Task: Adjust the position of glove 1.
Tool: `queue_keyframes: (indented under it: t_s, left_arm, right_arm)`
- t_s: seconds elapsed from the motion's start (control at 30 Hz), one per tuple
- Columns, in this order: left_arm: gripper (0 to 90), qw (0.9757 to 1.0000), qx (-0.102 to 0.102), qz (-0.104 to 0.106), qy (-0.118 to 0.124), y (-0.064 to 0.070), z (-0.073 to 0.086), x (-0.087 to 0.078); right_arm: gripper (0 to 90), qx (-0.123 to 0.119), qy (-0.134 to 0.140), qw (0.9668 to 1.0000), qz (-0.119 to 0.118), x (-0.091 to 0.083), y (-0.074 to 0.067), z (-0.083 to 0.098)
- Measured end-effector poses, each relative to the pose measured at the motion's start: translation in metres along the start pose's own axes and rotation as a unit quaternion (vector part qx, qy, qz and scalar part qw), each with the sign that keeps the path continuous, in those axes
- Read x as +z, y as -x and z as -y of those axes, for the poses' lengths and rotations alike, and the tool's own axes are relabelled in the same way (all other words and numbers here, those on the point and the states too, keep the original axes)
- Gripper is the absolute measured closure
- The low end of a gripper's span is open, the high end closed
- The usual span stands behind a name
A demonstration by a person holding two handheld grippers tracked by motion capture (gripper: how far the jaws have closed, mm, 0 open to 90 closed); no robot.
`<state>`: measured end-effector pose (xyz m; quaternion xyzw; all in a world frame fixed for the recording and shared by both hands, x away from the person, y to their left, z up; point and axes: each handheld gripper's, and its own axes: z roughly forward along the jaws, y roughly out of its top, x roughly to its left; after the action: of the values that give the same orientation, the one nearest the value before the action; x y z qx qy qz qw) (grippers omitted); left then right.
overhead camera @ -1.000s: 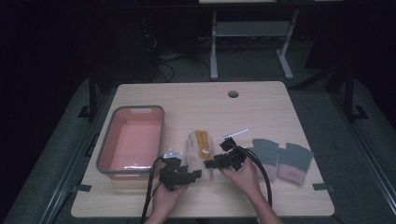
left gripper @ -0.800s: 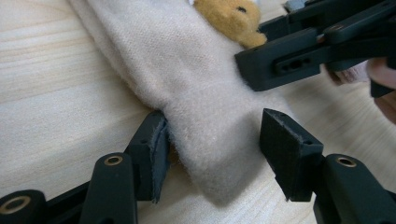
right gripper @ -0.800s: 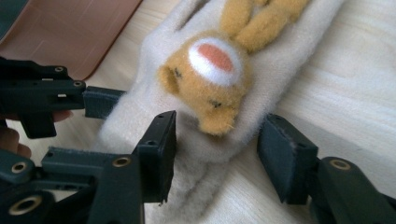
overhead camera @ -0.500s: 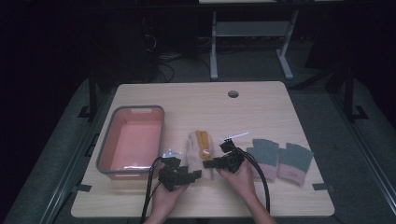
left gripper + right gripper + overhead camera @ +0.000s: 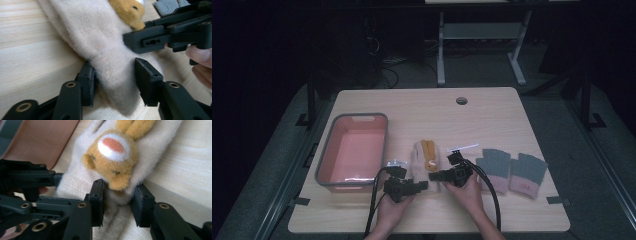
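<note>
A: Where is the cream glove (image 5: 426,159)?

B: It lies flat on the table (image 5: 427,115), just right of the pink tub (image 5: 353,150); the grey gloves (image 5: 512,170) lie well to its right.

A: And the tools?

B: The left gripper (image 5: 115,77) has just been closing and has a fold of the cuff between its jaws; one jaw touches the wool, the other stands a little off, so I judge it not yet clenched. The right gripper (image 5: 120,195) has also been closing; its jaws pinch the wool just below the orange bear patch (image 5: 113,160), grasping the glove.

A: What could go wrong?

B: The left may catch only loose fluff; then the cuff slips out as soon as it lifts. The right bites near the patch; a hard pull could strain its stitching. The two tools sit close together; if both tug apart, the glove stretches or one grip fails; a jaw could also knock the other tool.
</note>
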<state>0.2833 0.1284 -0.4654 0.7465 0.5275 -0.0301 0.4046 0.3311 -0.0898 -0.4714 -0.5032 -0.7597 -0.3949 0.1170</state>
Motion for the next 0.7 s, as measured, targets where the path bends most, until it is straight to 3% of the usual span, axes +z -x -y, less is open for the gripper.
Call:
queue_keyframes:
  t_s: [0.2, 0.53, 0.7]
  left_arm:
    - [58.3, 0.9999, -0.009, 0.01, -0.001, -0.0005, -0.0033, 0.0027]
    - [64.7, 0.9993, -0.019, 0.03, 0.014, -0.0027, -0.0045, 0.0023]
    - [66.0, 0.9991, -0.013, 0.037, 0.015, -0.0025, -0.0063, 0.0008]
  right_arm:
    - [71.6, 0.018, 0.004, 0.9997, -0.019, 0.0001, 0.0043, 0.001]
    - [78.3, 0.02, 0.004, 0.9992, -0.034, -0.0035, 0.0078, -0.0017]
    - [80.1, 0.023, 0.006, 0.9988, -0.043, -0.0092, 0.0078, -0.0022]
